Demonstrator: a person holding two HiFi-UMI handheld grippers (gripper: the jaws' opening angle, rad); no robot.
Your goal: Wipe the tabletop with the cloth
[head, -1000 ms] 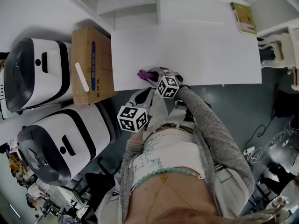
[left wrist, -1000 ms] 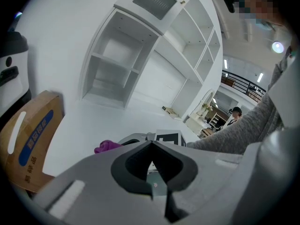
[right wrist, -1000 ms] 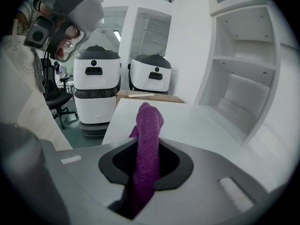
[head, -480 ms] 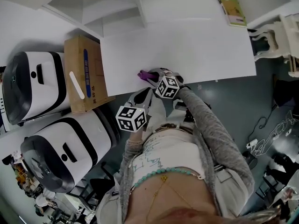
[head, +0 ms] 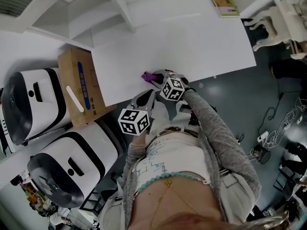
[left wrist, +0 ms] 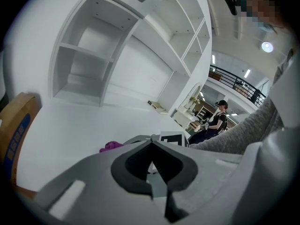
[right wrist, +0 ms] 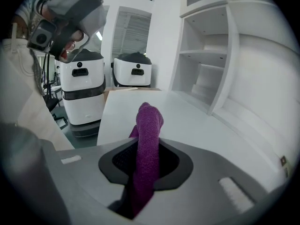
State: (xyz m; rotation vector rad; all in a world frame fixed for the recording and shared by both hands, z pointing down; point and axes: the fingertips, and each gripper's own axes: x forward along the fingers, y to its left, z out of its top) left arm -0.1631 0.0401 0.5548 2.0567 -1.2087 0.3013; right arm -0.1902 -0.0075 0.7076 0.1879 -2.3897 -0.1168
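Note:
A purple cloth [head: 149, 76] [right wrist: 147, 144] is pinched in my right gripper [head: 158, 79] [right wrist: 145, 172], which is shut on it at the near edge of the white tabletop [head: 182, 42]. The cloth sticks up out of the jaws in the right gripper view. A bit of the purple cloth [left wrist: 110, 146] also shows in the left gripper view. My left gripper [head: 144, 102] [left wrist: 152, 175] is shut with nothing in it. It hangs just off the table's near edge, below and left of the right one.
A green book [head: 221, 2] lies at the table's far right corner. White shelves [head: 91, 8] stand behind the table. A cardboard box [head: 79, 86] and two white robot machines [head: 29, 104] sit to the left. A white chair [head: 283, 18] stands at the right. A person [left wrist: 216, 121] stands far off.
The head view has tilted, so the table, box and book have shifted in the picture. Both grippers stay in the same place, the right one still holding the cloth.

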